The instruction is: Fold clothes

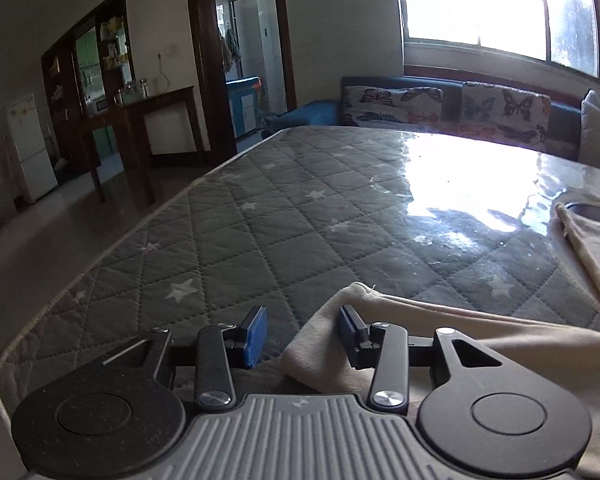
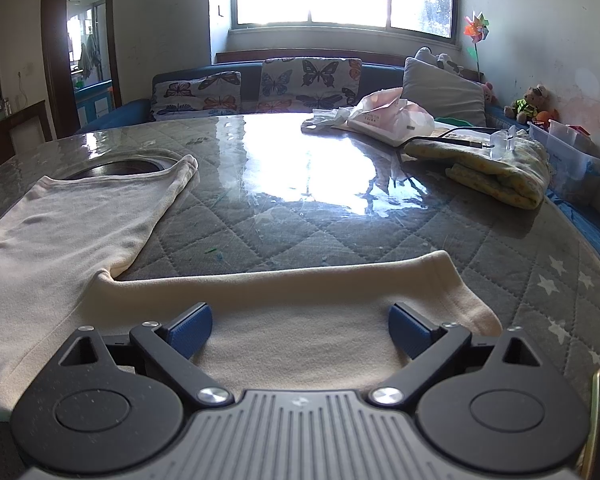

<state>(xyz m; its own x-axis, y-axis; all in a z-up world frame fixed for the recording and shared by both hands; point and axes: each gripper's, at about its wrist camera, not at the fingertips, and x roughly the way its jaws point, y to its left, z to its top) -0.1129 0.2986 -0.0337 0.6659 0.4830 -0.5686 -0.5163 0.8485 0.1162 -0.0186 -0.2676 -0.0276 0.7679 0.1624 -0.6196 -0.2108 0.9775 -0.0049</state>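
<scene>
Your working surface is a grey quilted, star-printed desk (image 1: 260, 216) under a glossy clear cover; its left edge runs close beside your left gripper (image 1: 302, 334), with bare floor beyond it, and a broad stretch of uncovered quilt lies ahead toward the butterfly-print sofa cushions (image 2: 256, 86); on the right side, the far corner is taken up by a folded yellow patterned blanket (image 2: 500, 174), a pink-and-white plastic bag (image 2: 384, 114) and a clear plastic box (image 2: 568, 148); between those and the garment the surface is open. The cream long-sleeved cotton garment (image 2: 80, 216) lies flat across the near part of the desk, neckline away from you; one sleeve stretches sideways directly under your right gripper (image 2: 300, 330), its cuff ending just right of the right blue pad. Your right gripper is spread wide, held low and level over that sleeve, gripping nothing. Your left gripper is parted moderately, also low and level; the other cuff sits between its blue pads (image 1: 256, 336), nearer the right one, unclamped.
</scene>
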